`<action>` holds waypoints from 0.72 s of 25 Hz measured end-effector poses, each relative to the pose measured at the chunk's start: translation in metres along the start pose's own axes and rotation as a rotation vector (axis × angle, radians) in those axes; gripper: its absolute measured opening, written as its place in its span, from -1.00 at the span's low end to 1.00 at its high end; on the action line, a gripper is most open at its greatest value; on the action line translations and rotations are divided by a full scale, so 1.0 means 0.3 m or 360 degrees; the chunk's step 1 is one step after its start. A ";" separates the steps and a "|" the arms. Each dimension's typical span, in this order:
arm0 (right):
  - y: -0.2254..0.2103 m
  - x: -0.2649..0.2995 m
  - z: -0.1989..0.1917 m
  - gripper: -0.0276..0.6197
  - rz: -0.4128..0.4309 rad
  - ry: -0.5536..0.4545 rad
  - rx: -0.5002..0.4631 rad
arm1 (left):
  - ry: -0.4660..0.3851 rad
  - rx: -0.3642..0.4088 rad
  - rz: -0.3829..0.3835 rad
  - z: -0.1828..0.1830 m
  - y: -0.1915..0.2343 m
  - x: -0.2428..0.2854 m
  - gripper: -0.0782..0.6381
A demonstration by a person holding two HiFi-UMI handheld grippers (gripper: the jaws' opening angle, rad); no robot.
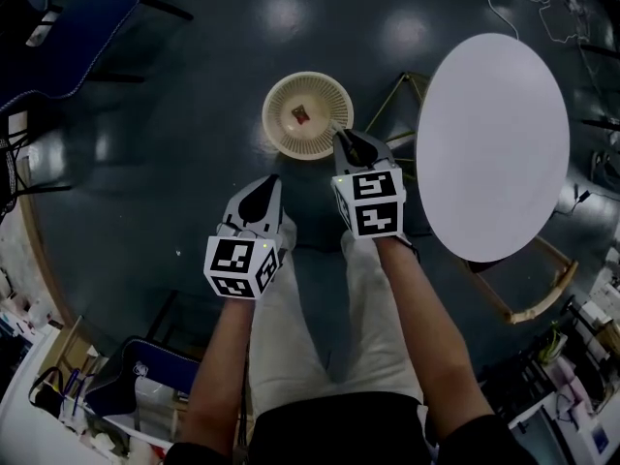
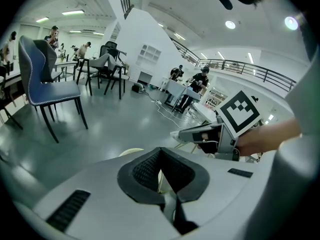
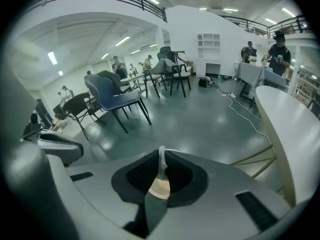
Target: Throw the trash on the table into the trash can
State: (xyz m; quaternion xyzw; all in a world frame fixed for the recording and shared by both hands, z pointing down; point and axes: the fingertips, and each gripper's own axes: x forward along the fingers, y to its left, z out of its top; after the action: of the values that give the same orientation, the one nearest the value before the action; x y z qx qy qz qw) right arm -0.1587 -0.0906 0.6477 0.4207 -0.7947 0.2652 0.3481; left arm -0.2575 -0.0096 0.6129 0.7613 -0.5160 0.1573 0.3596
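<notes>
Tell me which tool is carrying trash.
The right tool, nearer the trash can: a thin white scrap is pinched between its jaws. The left tool holds nothing.

One can (image 1: 279, 103), one table (image 1: 494, 143), two grippers (image 1: 265, 190) (image 1: 345, 139), two scraps (image 1: 301, 114) (image 3: 161, 161).

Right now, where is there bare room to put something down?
The white round table is bare all over. The dark floor left of the trash can is open too. It is tight at the can's near rim, where the right gripper holds a white scrap, the left gripper beside it.
</notes>
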 end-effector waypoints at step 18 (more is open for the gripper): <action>-0.005 0.375 -0.215 -0.77 0.0094 0.0080 -0.0049 | 0.0083 -0.0014 -0.0052 -0.198 0.148 0.252 -0.76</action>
State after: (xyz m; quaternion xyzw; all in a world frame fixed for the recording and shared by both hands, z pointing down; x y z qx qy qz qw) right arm -0.1814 -0.0998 0.7750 0.3849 -0.8017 0.2736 0.3664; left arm -0.2580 -0.0276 0.7172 0.7637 -0.4946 0.1688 0.3789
